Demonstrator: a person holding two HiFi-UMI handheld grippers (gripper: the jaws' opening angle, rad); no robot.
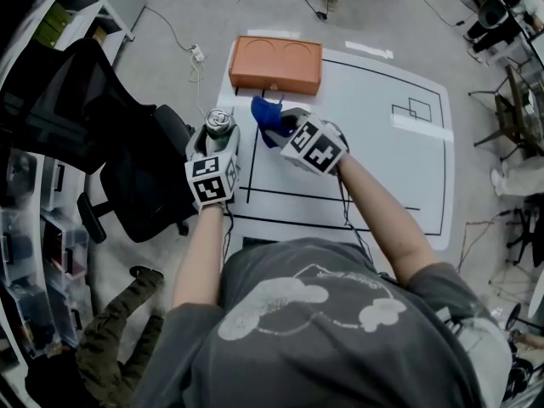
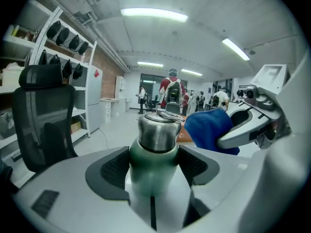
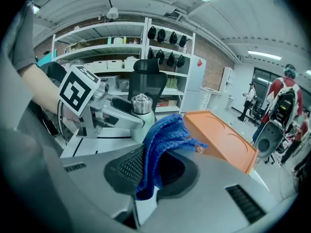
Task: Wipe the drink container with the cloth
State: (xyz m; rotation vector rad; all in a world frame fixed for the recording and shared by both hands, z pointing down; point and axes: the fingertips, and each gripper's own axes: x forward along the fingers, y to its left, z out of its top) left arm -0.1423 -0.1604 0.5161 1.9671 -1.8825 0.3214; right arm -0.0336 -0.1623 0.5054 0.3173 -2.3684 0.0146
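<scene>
My left gripper [image 2: 154,161] is shut on a drink bottle [image 2: 155,149] with a green body and a steel cap, and holds it upright by the body. In the head view the bottle [image 1: 219,123] sits above the table's left edge, on top of the left gripper [image 1: 217,143]. My right gripper [image 3: 153,166] is shut on a folded blue cloth [image 3: 163,140]. The cloth [image 1: 268,116] hangs just right of the bottle, level with its upper part. Whether the two touch I cannot tell.
An orange tray [image 1: 276,62] with two round recesses lies at the far edge of the white table [image 1: 382,160], just beyond the cloth. A black office chair [image 1: 110,143] stands left of the table. Shelves line the left wall, and people stand far off in the room.
</scene>
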